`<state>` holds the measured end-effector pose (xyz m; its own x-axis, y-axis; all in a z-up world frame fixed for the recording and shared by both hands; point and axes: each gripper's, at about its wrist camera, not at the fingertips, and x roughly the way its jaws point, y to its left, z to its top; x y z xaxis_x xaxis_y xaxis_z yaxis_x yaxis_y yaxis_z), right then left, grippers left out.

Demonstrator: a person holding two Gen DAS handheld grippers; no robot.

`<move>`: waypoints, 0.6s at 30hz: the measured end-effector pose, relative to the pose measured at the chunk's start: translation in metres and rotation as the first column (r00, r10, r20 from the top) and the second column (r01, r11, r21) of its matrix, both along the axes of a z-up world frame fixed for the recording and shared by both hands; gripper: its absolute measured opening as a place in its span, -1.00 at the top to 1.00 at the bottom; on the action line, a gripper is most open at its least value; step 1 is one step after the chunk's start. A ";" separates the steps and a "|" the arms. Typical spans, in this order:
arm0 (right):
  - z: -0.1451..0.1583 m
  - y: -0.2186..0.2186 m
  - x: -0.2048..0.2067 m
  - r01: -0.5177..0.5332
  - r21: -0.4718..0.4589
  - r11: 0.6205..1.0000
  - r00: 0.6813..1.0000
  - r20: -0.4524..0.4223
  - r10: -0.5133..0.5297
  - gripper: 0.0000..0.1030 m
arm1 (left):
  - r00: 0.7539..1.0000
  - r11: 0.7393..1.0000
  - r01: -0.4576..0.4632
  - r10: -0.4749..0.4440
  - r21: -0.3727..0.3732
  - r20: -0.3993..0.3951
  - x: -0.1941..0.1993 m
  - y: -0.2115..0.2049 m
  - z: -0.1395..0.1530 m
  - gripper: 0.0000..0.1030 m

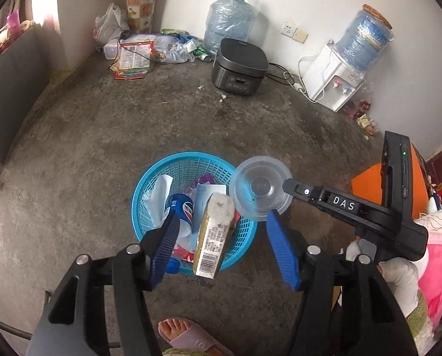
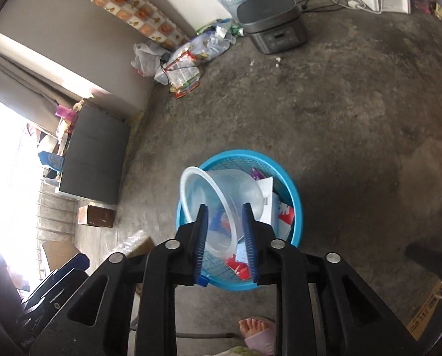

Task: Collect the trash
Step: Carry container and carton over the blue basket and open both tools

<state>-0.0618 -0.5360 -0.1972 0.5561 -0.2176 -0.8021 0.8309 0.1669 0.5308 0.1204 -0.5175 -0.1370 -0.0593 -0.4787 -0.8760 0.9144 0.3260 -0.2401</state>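
Carton (image 1: pixel 213 234) between left gripper (image 1: pixel 222 247) fingers, untouched

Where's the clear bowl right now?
In both wrist views the clear bowl sits tilted between the right gripper fingers, above the blue basket rim.
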 end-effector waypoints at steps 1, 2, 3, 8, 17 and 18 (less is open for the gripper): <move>-0.015 -0.005 0.001 0.016 0.035 0.999 0.999 -0.049 -0.015 0.38 | 1.000 1.000 -0.009 0.009 0.019 -0.016 0.003 -0.004 -0.005 -0.16; -0.026 -0.007 -0.001 0.037 0.060 0.998 0.995 -0.090 -0.032 0.38 | 0.999 1.000 -0.013 0.014 0.027 -0.037 0.006 -0.004 -0.007 -0.16; -0.033 -0.005 -0.006 0.057 0.073 0.996 0.995 -0.091 -0.051 0.38 | 0.998 0.999 -0.020 0.022 0.026 -0.052 0.008 -0.002 -0.005 -0.16; -0.023 0.019 -0.033 0.093 0.067 0.993 0.995 -0.048 -0.090 0.38 | 0.995 0.998 -0.048 0.045 -0.042 -0.089 0.019 0.018 0.030 -0.16; 0.029 0.051 -0.039 0.066 -0.050 0.997 0.997 -0.033 -0.068 0.38 | 0.998 0.982 -0.030 0.040 -0.189 0.051 0.008 0.085 0.118 -0.22; 0.039 0.054 -0.035 0.050 -0.083 0.995 0.998 -0.030 -0.053 0.38 | 0.997 0.977 -0.037 0.051 -0.209 0.061 0.007 0.098 0.128 -0.25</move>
